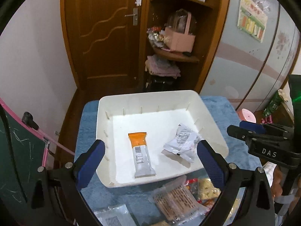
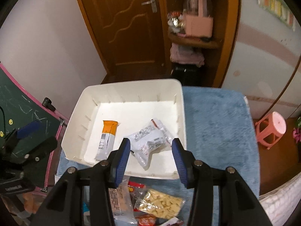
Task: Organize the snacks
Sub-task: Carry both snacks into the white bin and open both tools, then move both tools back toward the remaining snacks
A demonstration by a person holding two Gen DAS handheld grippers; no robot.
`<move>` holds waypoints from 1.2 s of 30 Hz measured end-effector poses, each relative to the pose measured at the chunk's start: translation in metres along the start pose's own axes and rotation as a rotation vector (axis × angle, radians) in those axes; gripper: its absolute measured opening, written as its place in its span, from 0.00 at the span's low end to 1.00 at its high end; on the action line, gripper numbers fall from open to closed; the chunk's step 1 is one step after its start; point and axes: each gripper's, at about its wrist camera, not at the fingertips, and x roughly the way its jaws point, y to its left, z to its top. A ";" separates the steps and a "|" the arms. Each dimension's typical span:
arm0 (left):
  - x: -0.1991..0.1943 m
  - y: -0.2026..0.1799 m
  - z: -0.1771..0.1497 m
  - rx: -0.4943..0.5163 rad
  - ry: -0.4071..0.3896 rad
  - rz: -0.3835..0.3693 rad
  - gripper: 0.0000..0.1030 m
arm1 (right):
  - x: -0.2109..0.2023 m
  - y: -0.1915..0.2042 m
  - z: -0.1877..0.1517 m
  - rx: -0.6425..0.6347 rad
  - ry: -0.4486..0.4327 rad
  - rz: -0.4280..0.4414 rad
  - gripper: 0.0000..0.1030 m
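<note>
left wrist view: white bin [image 1: 105, 101] holds orange-topped bar [image 1: 141, 154], silver packet [image 1: 180, 141]; both grippers spread, empty.

Wooden door [image 1: 111, 35], shut. Beside it, corner shelves holding a pink box [image 1: 179, 39]. Pink stool [image 2: 270, 130] on floor. Green chalkboard [image 2: 17, 105], pink-framed, at left.

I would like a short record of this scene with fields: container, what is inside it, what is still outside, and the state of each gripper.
container: white bin on a blue mat
inside: orange and silver bar lying flat; crumpled silver packet to its right, apart from it
outside: loose snack packets on the mat in front of the bin
left gripper: open, nothing between its fingers
right gripper: jaws apart, holding nothing
</note>
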 end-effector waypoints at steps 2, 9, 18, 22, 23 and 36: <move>-0.017 -0.006 -0.002 0.013 -0.021 0.003 0.95 | -0.015 0.003 -0.003 -0.017 -0.026 -0.012 0.45; -0.074 -0.029 -0.009 0.070 -0.033 0.031 0.95 | -0.082 0.020 -0.022 -0.107 -0.111 0.003 0.45; -0.145 -0.039 -0.037 0.060 -0.029 -0.024 0.95 | -0.149 0.022 -0.061 -0.106 -0.128 0.029 0.52; -0.176 -0.045 -0.055 0.078 -0.068 -0.032 0.99 | -0.169 0.023 -0.082 -0.133 -0.150 0.049 0.52; -0.186 -0.045 -0.061 0.081 -0.083 -0.032 0.99 | -0.173 0.023 -0.088 -0.135 -0.151 0.058 0.52; -0.213 -0.069 -0.145 0.166 -0.126 0.060 0.99 | -0.169 0.037 -0.171 -0.169 -0.088 0.140 0.52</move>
